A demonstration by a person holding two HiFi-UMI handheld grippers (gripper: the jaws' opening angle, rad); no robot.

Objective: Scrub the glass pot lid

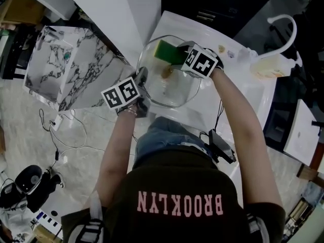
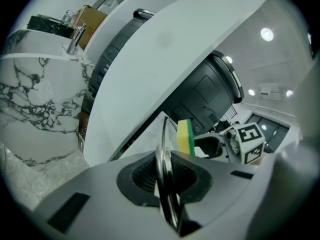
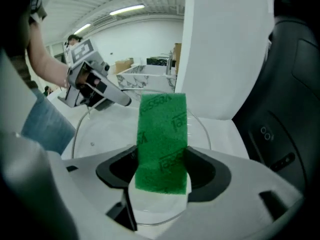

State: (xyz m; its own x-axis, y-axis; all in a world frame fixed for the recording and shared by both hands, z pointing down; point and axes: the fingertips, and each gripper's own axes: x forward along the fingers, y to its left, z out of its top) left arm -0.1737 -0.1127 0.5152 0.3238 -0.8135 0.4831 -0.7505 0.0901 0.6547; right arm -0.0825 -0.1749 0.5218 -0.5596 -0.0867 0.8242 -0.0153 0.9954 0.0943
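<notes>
We clamp the rim of the round clear glass pot lid [image 1: 169, 91] in the left gripper [image 1: 142, 79] jaws. White counter [image 1: 253, 92] beneath lid. Right gripper [image 1: 180, 54] jaws pinch the green-and-yellow sponge [image 1: 166, 51] at the lid's far rim. Scrubbing step; next we likely need strokes across the glass.

glass pot lid [image 1: 162, 91]: round, clear, thin metal rim, small brownish knob at the centre. held up over the near left edge of the white counter [image 1: 242, 82], tilted, rim clamped between the jaws of the left gripper [image 2: 165, 179] on the side hanging off the counter. seen edge-on from that side as a bright metal band.

sponge [image 1: 169, 52]: rectangular, green scouring face over yellow foam, printed lettering on the green. farther in over the counter, at the lid's far rim, pinched across its middle by the right gripper [image 3: 161, 171], green face up.
</notes>
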